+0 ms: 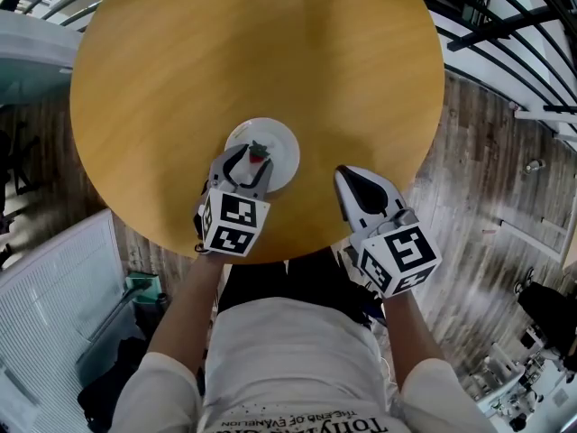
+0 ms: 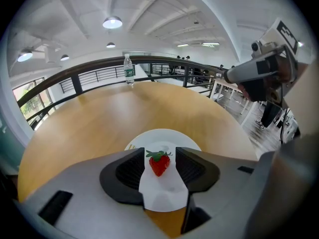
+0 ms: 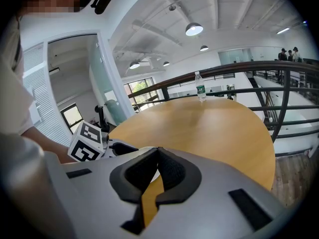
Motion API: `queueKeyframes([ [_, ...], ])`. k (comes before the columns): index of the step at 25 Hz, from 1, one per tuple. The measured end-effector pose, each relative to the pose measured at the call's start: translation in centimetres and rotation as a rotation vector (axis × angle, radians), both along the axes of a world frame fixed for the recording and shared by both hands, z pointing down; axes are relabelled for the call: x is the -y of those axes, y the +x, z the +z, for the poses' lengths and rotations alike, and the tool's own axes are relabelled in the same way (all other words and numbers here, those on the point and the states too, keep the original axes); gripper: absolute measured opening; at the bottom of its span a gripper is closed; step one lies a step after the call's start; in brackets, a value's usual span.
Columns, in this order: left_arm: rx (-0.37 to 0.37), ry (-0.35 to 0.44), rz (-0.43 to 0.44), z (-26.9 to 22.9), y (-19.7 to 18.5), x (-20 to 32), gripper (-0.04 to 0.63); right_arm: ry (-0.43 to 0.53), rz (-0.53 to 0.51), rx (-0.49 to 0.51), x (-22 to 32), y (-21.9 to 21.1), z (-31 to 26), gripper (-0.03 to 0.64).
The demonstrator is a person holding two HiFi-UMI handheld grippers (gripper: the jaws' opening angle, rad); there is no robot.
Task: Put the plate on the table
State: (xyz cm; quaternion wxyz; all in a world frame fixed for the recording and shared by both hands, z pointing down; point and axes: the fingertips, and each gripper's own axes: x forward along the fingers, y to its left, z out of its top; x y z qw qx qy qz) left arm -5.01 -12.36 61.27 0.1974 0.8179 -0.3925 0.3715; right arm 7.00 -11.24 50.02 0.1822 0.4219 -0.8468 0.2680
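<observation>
White round plate [image 1: 282,145], red strawberry [image 2: 159,164] on it, lies flat on the tan round wooden table [image 1: 270,52] with our left gripper [image 2: 160,156] open wide around its near rim (right gripper [image 3: 158,156] closed, empty), so we should back straight out without nudging it

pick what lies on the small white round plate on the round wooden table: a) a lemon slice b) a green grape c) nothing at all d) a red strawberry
D: the left gripper view shows a red strawberry with green leaves lying on the small white round plate, which rests on the round wooden table.
</observation>
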Motion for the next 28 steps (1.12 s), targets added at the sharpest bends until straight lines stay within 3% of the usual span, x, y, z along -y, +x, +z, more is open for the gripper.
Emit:
queueKeyframes([
  [4, -0.062, 0.031, -0.049, -2.6, -0.4, -0.2, 0.204, 0.019, -0.008, -0.004, -0.3, 0.0, -0.9, 0.02],
  [11, -0.106, 0.115, -0.072, -8.3, -1.5, -2.0, 0.092, 0.074, -0.035, -0.014, -1.0, -0.1, -4.1, 0.02],
  [19, -0.268, 0.152, -0.138, -15.9, -2.8, -5.2, 0.025, 0.151, -0.065, -0.009, -3.0, -1.1, -8.6, 0.02],
  [28, -0.291, 0.167, -0.183, -18.7, -3.0, -8.2, 0.025, 0.161, -0.118, -0.007, -4.7, -1.2, -10.4, 0.02],
])
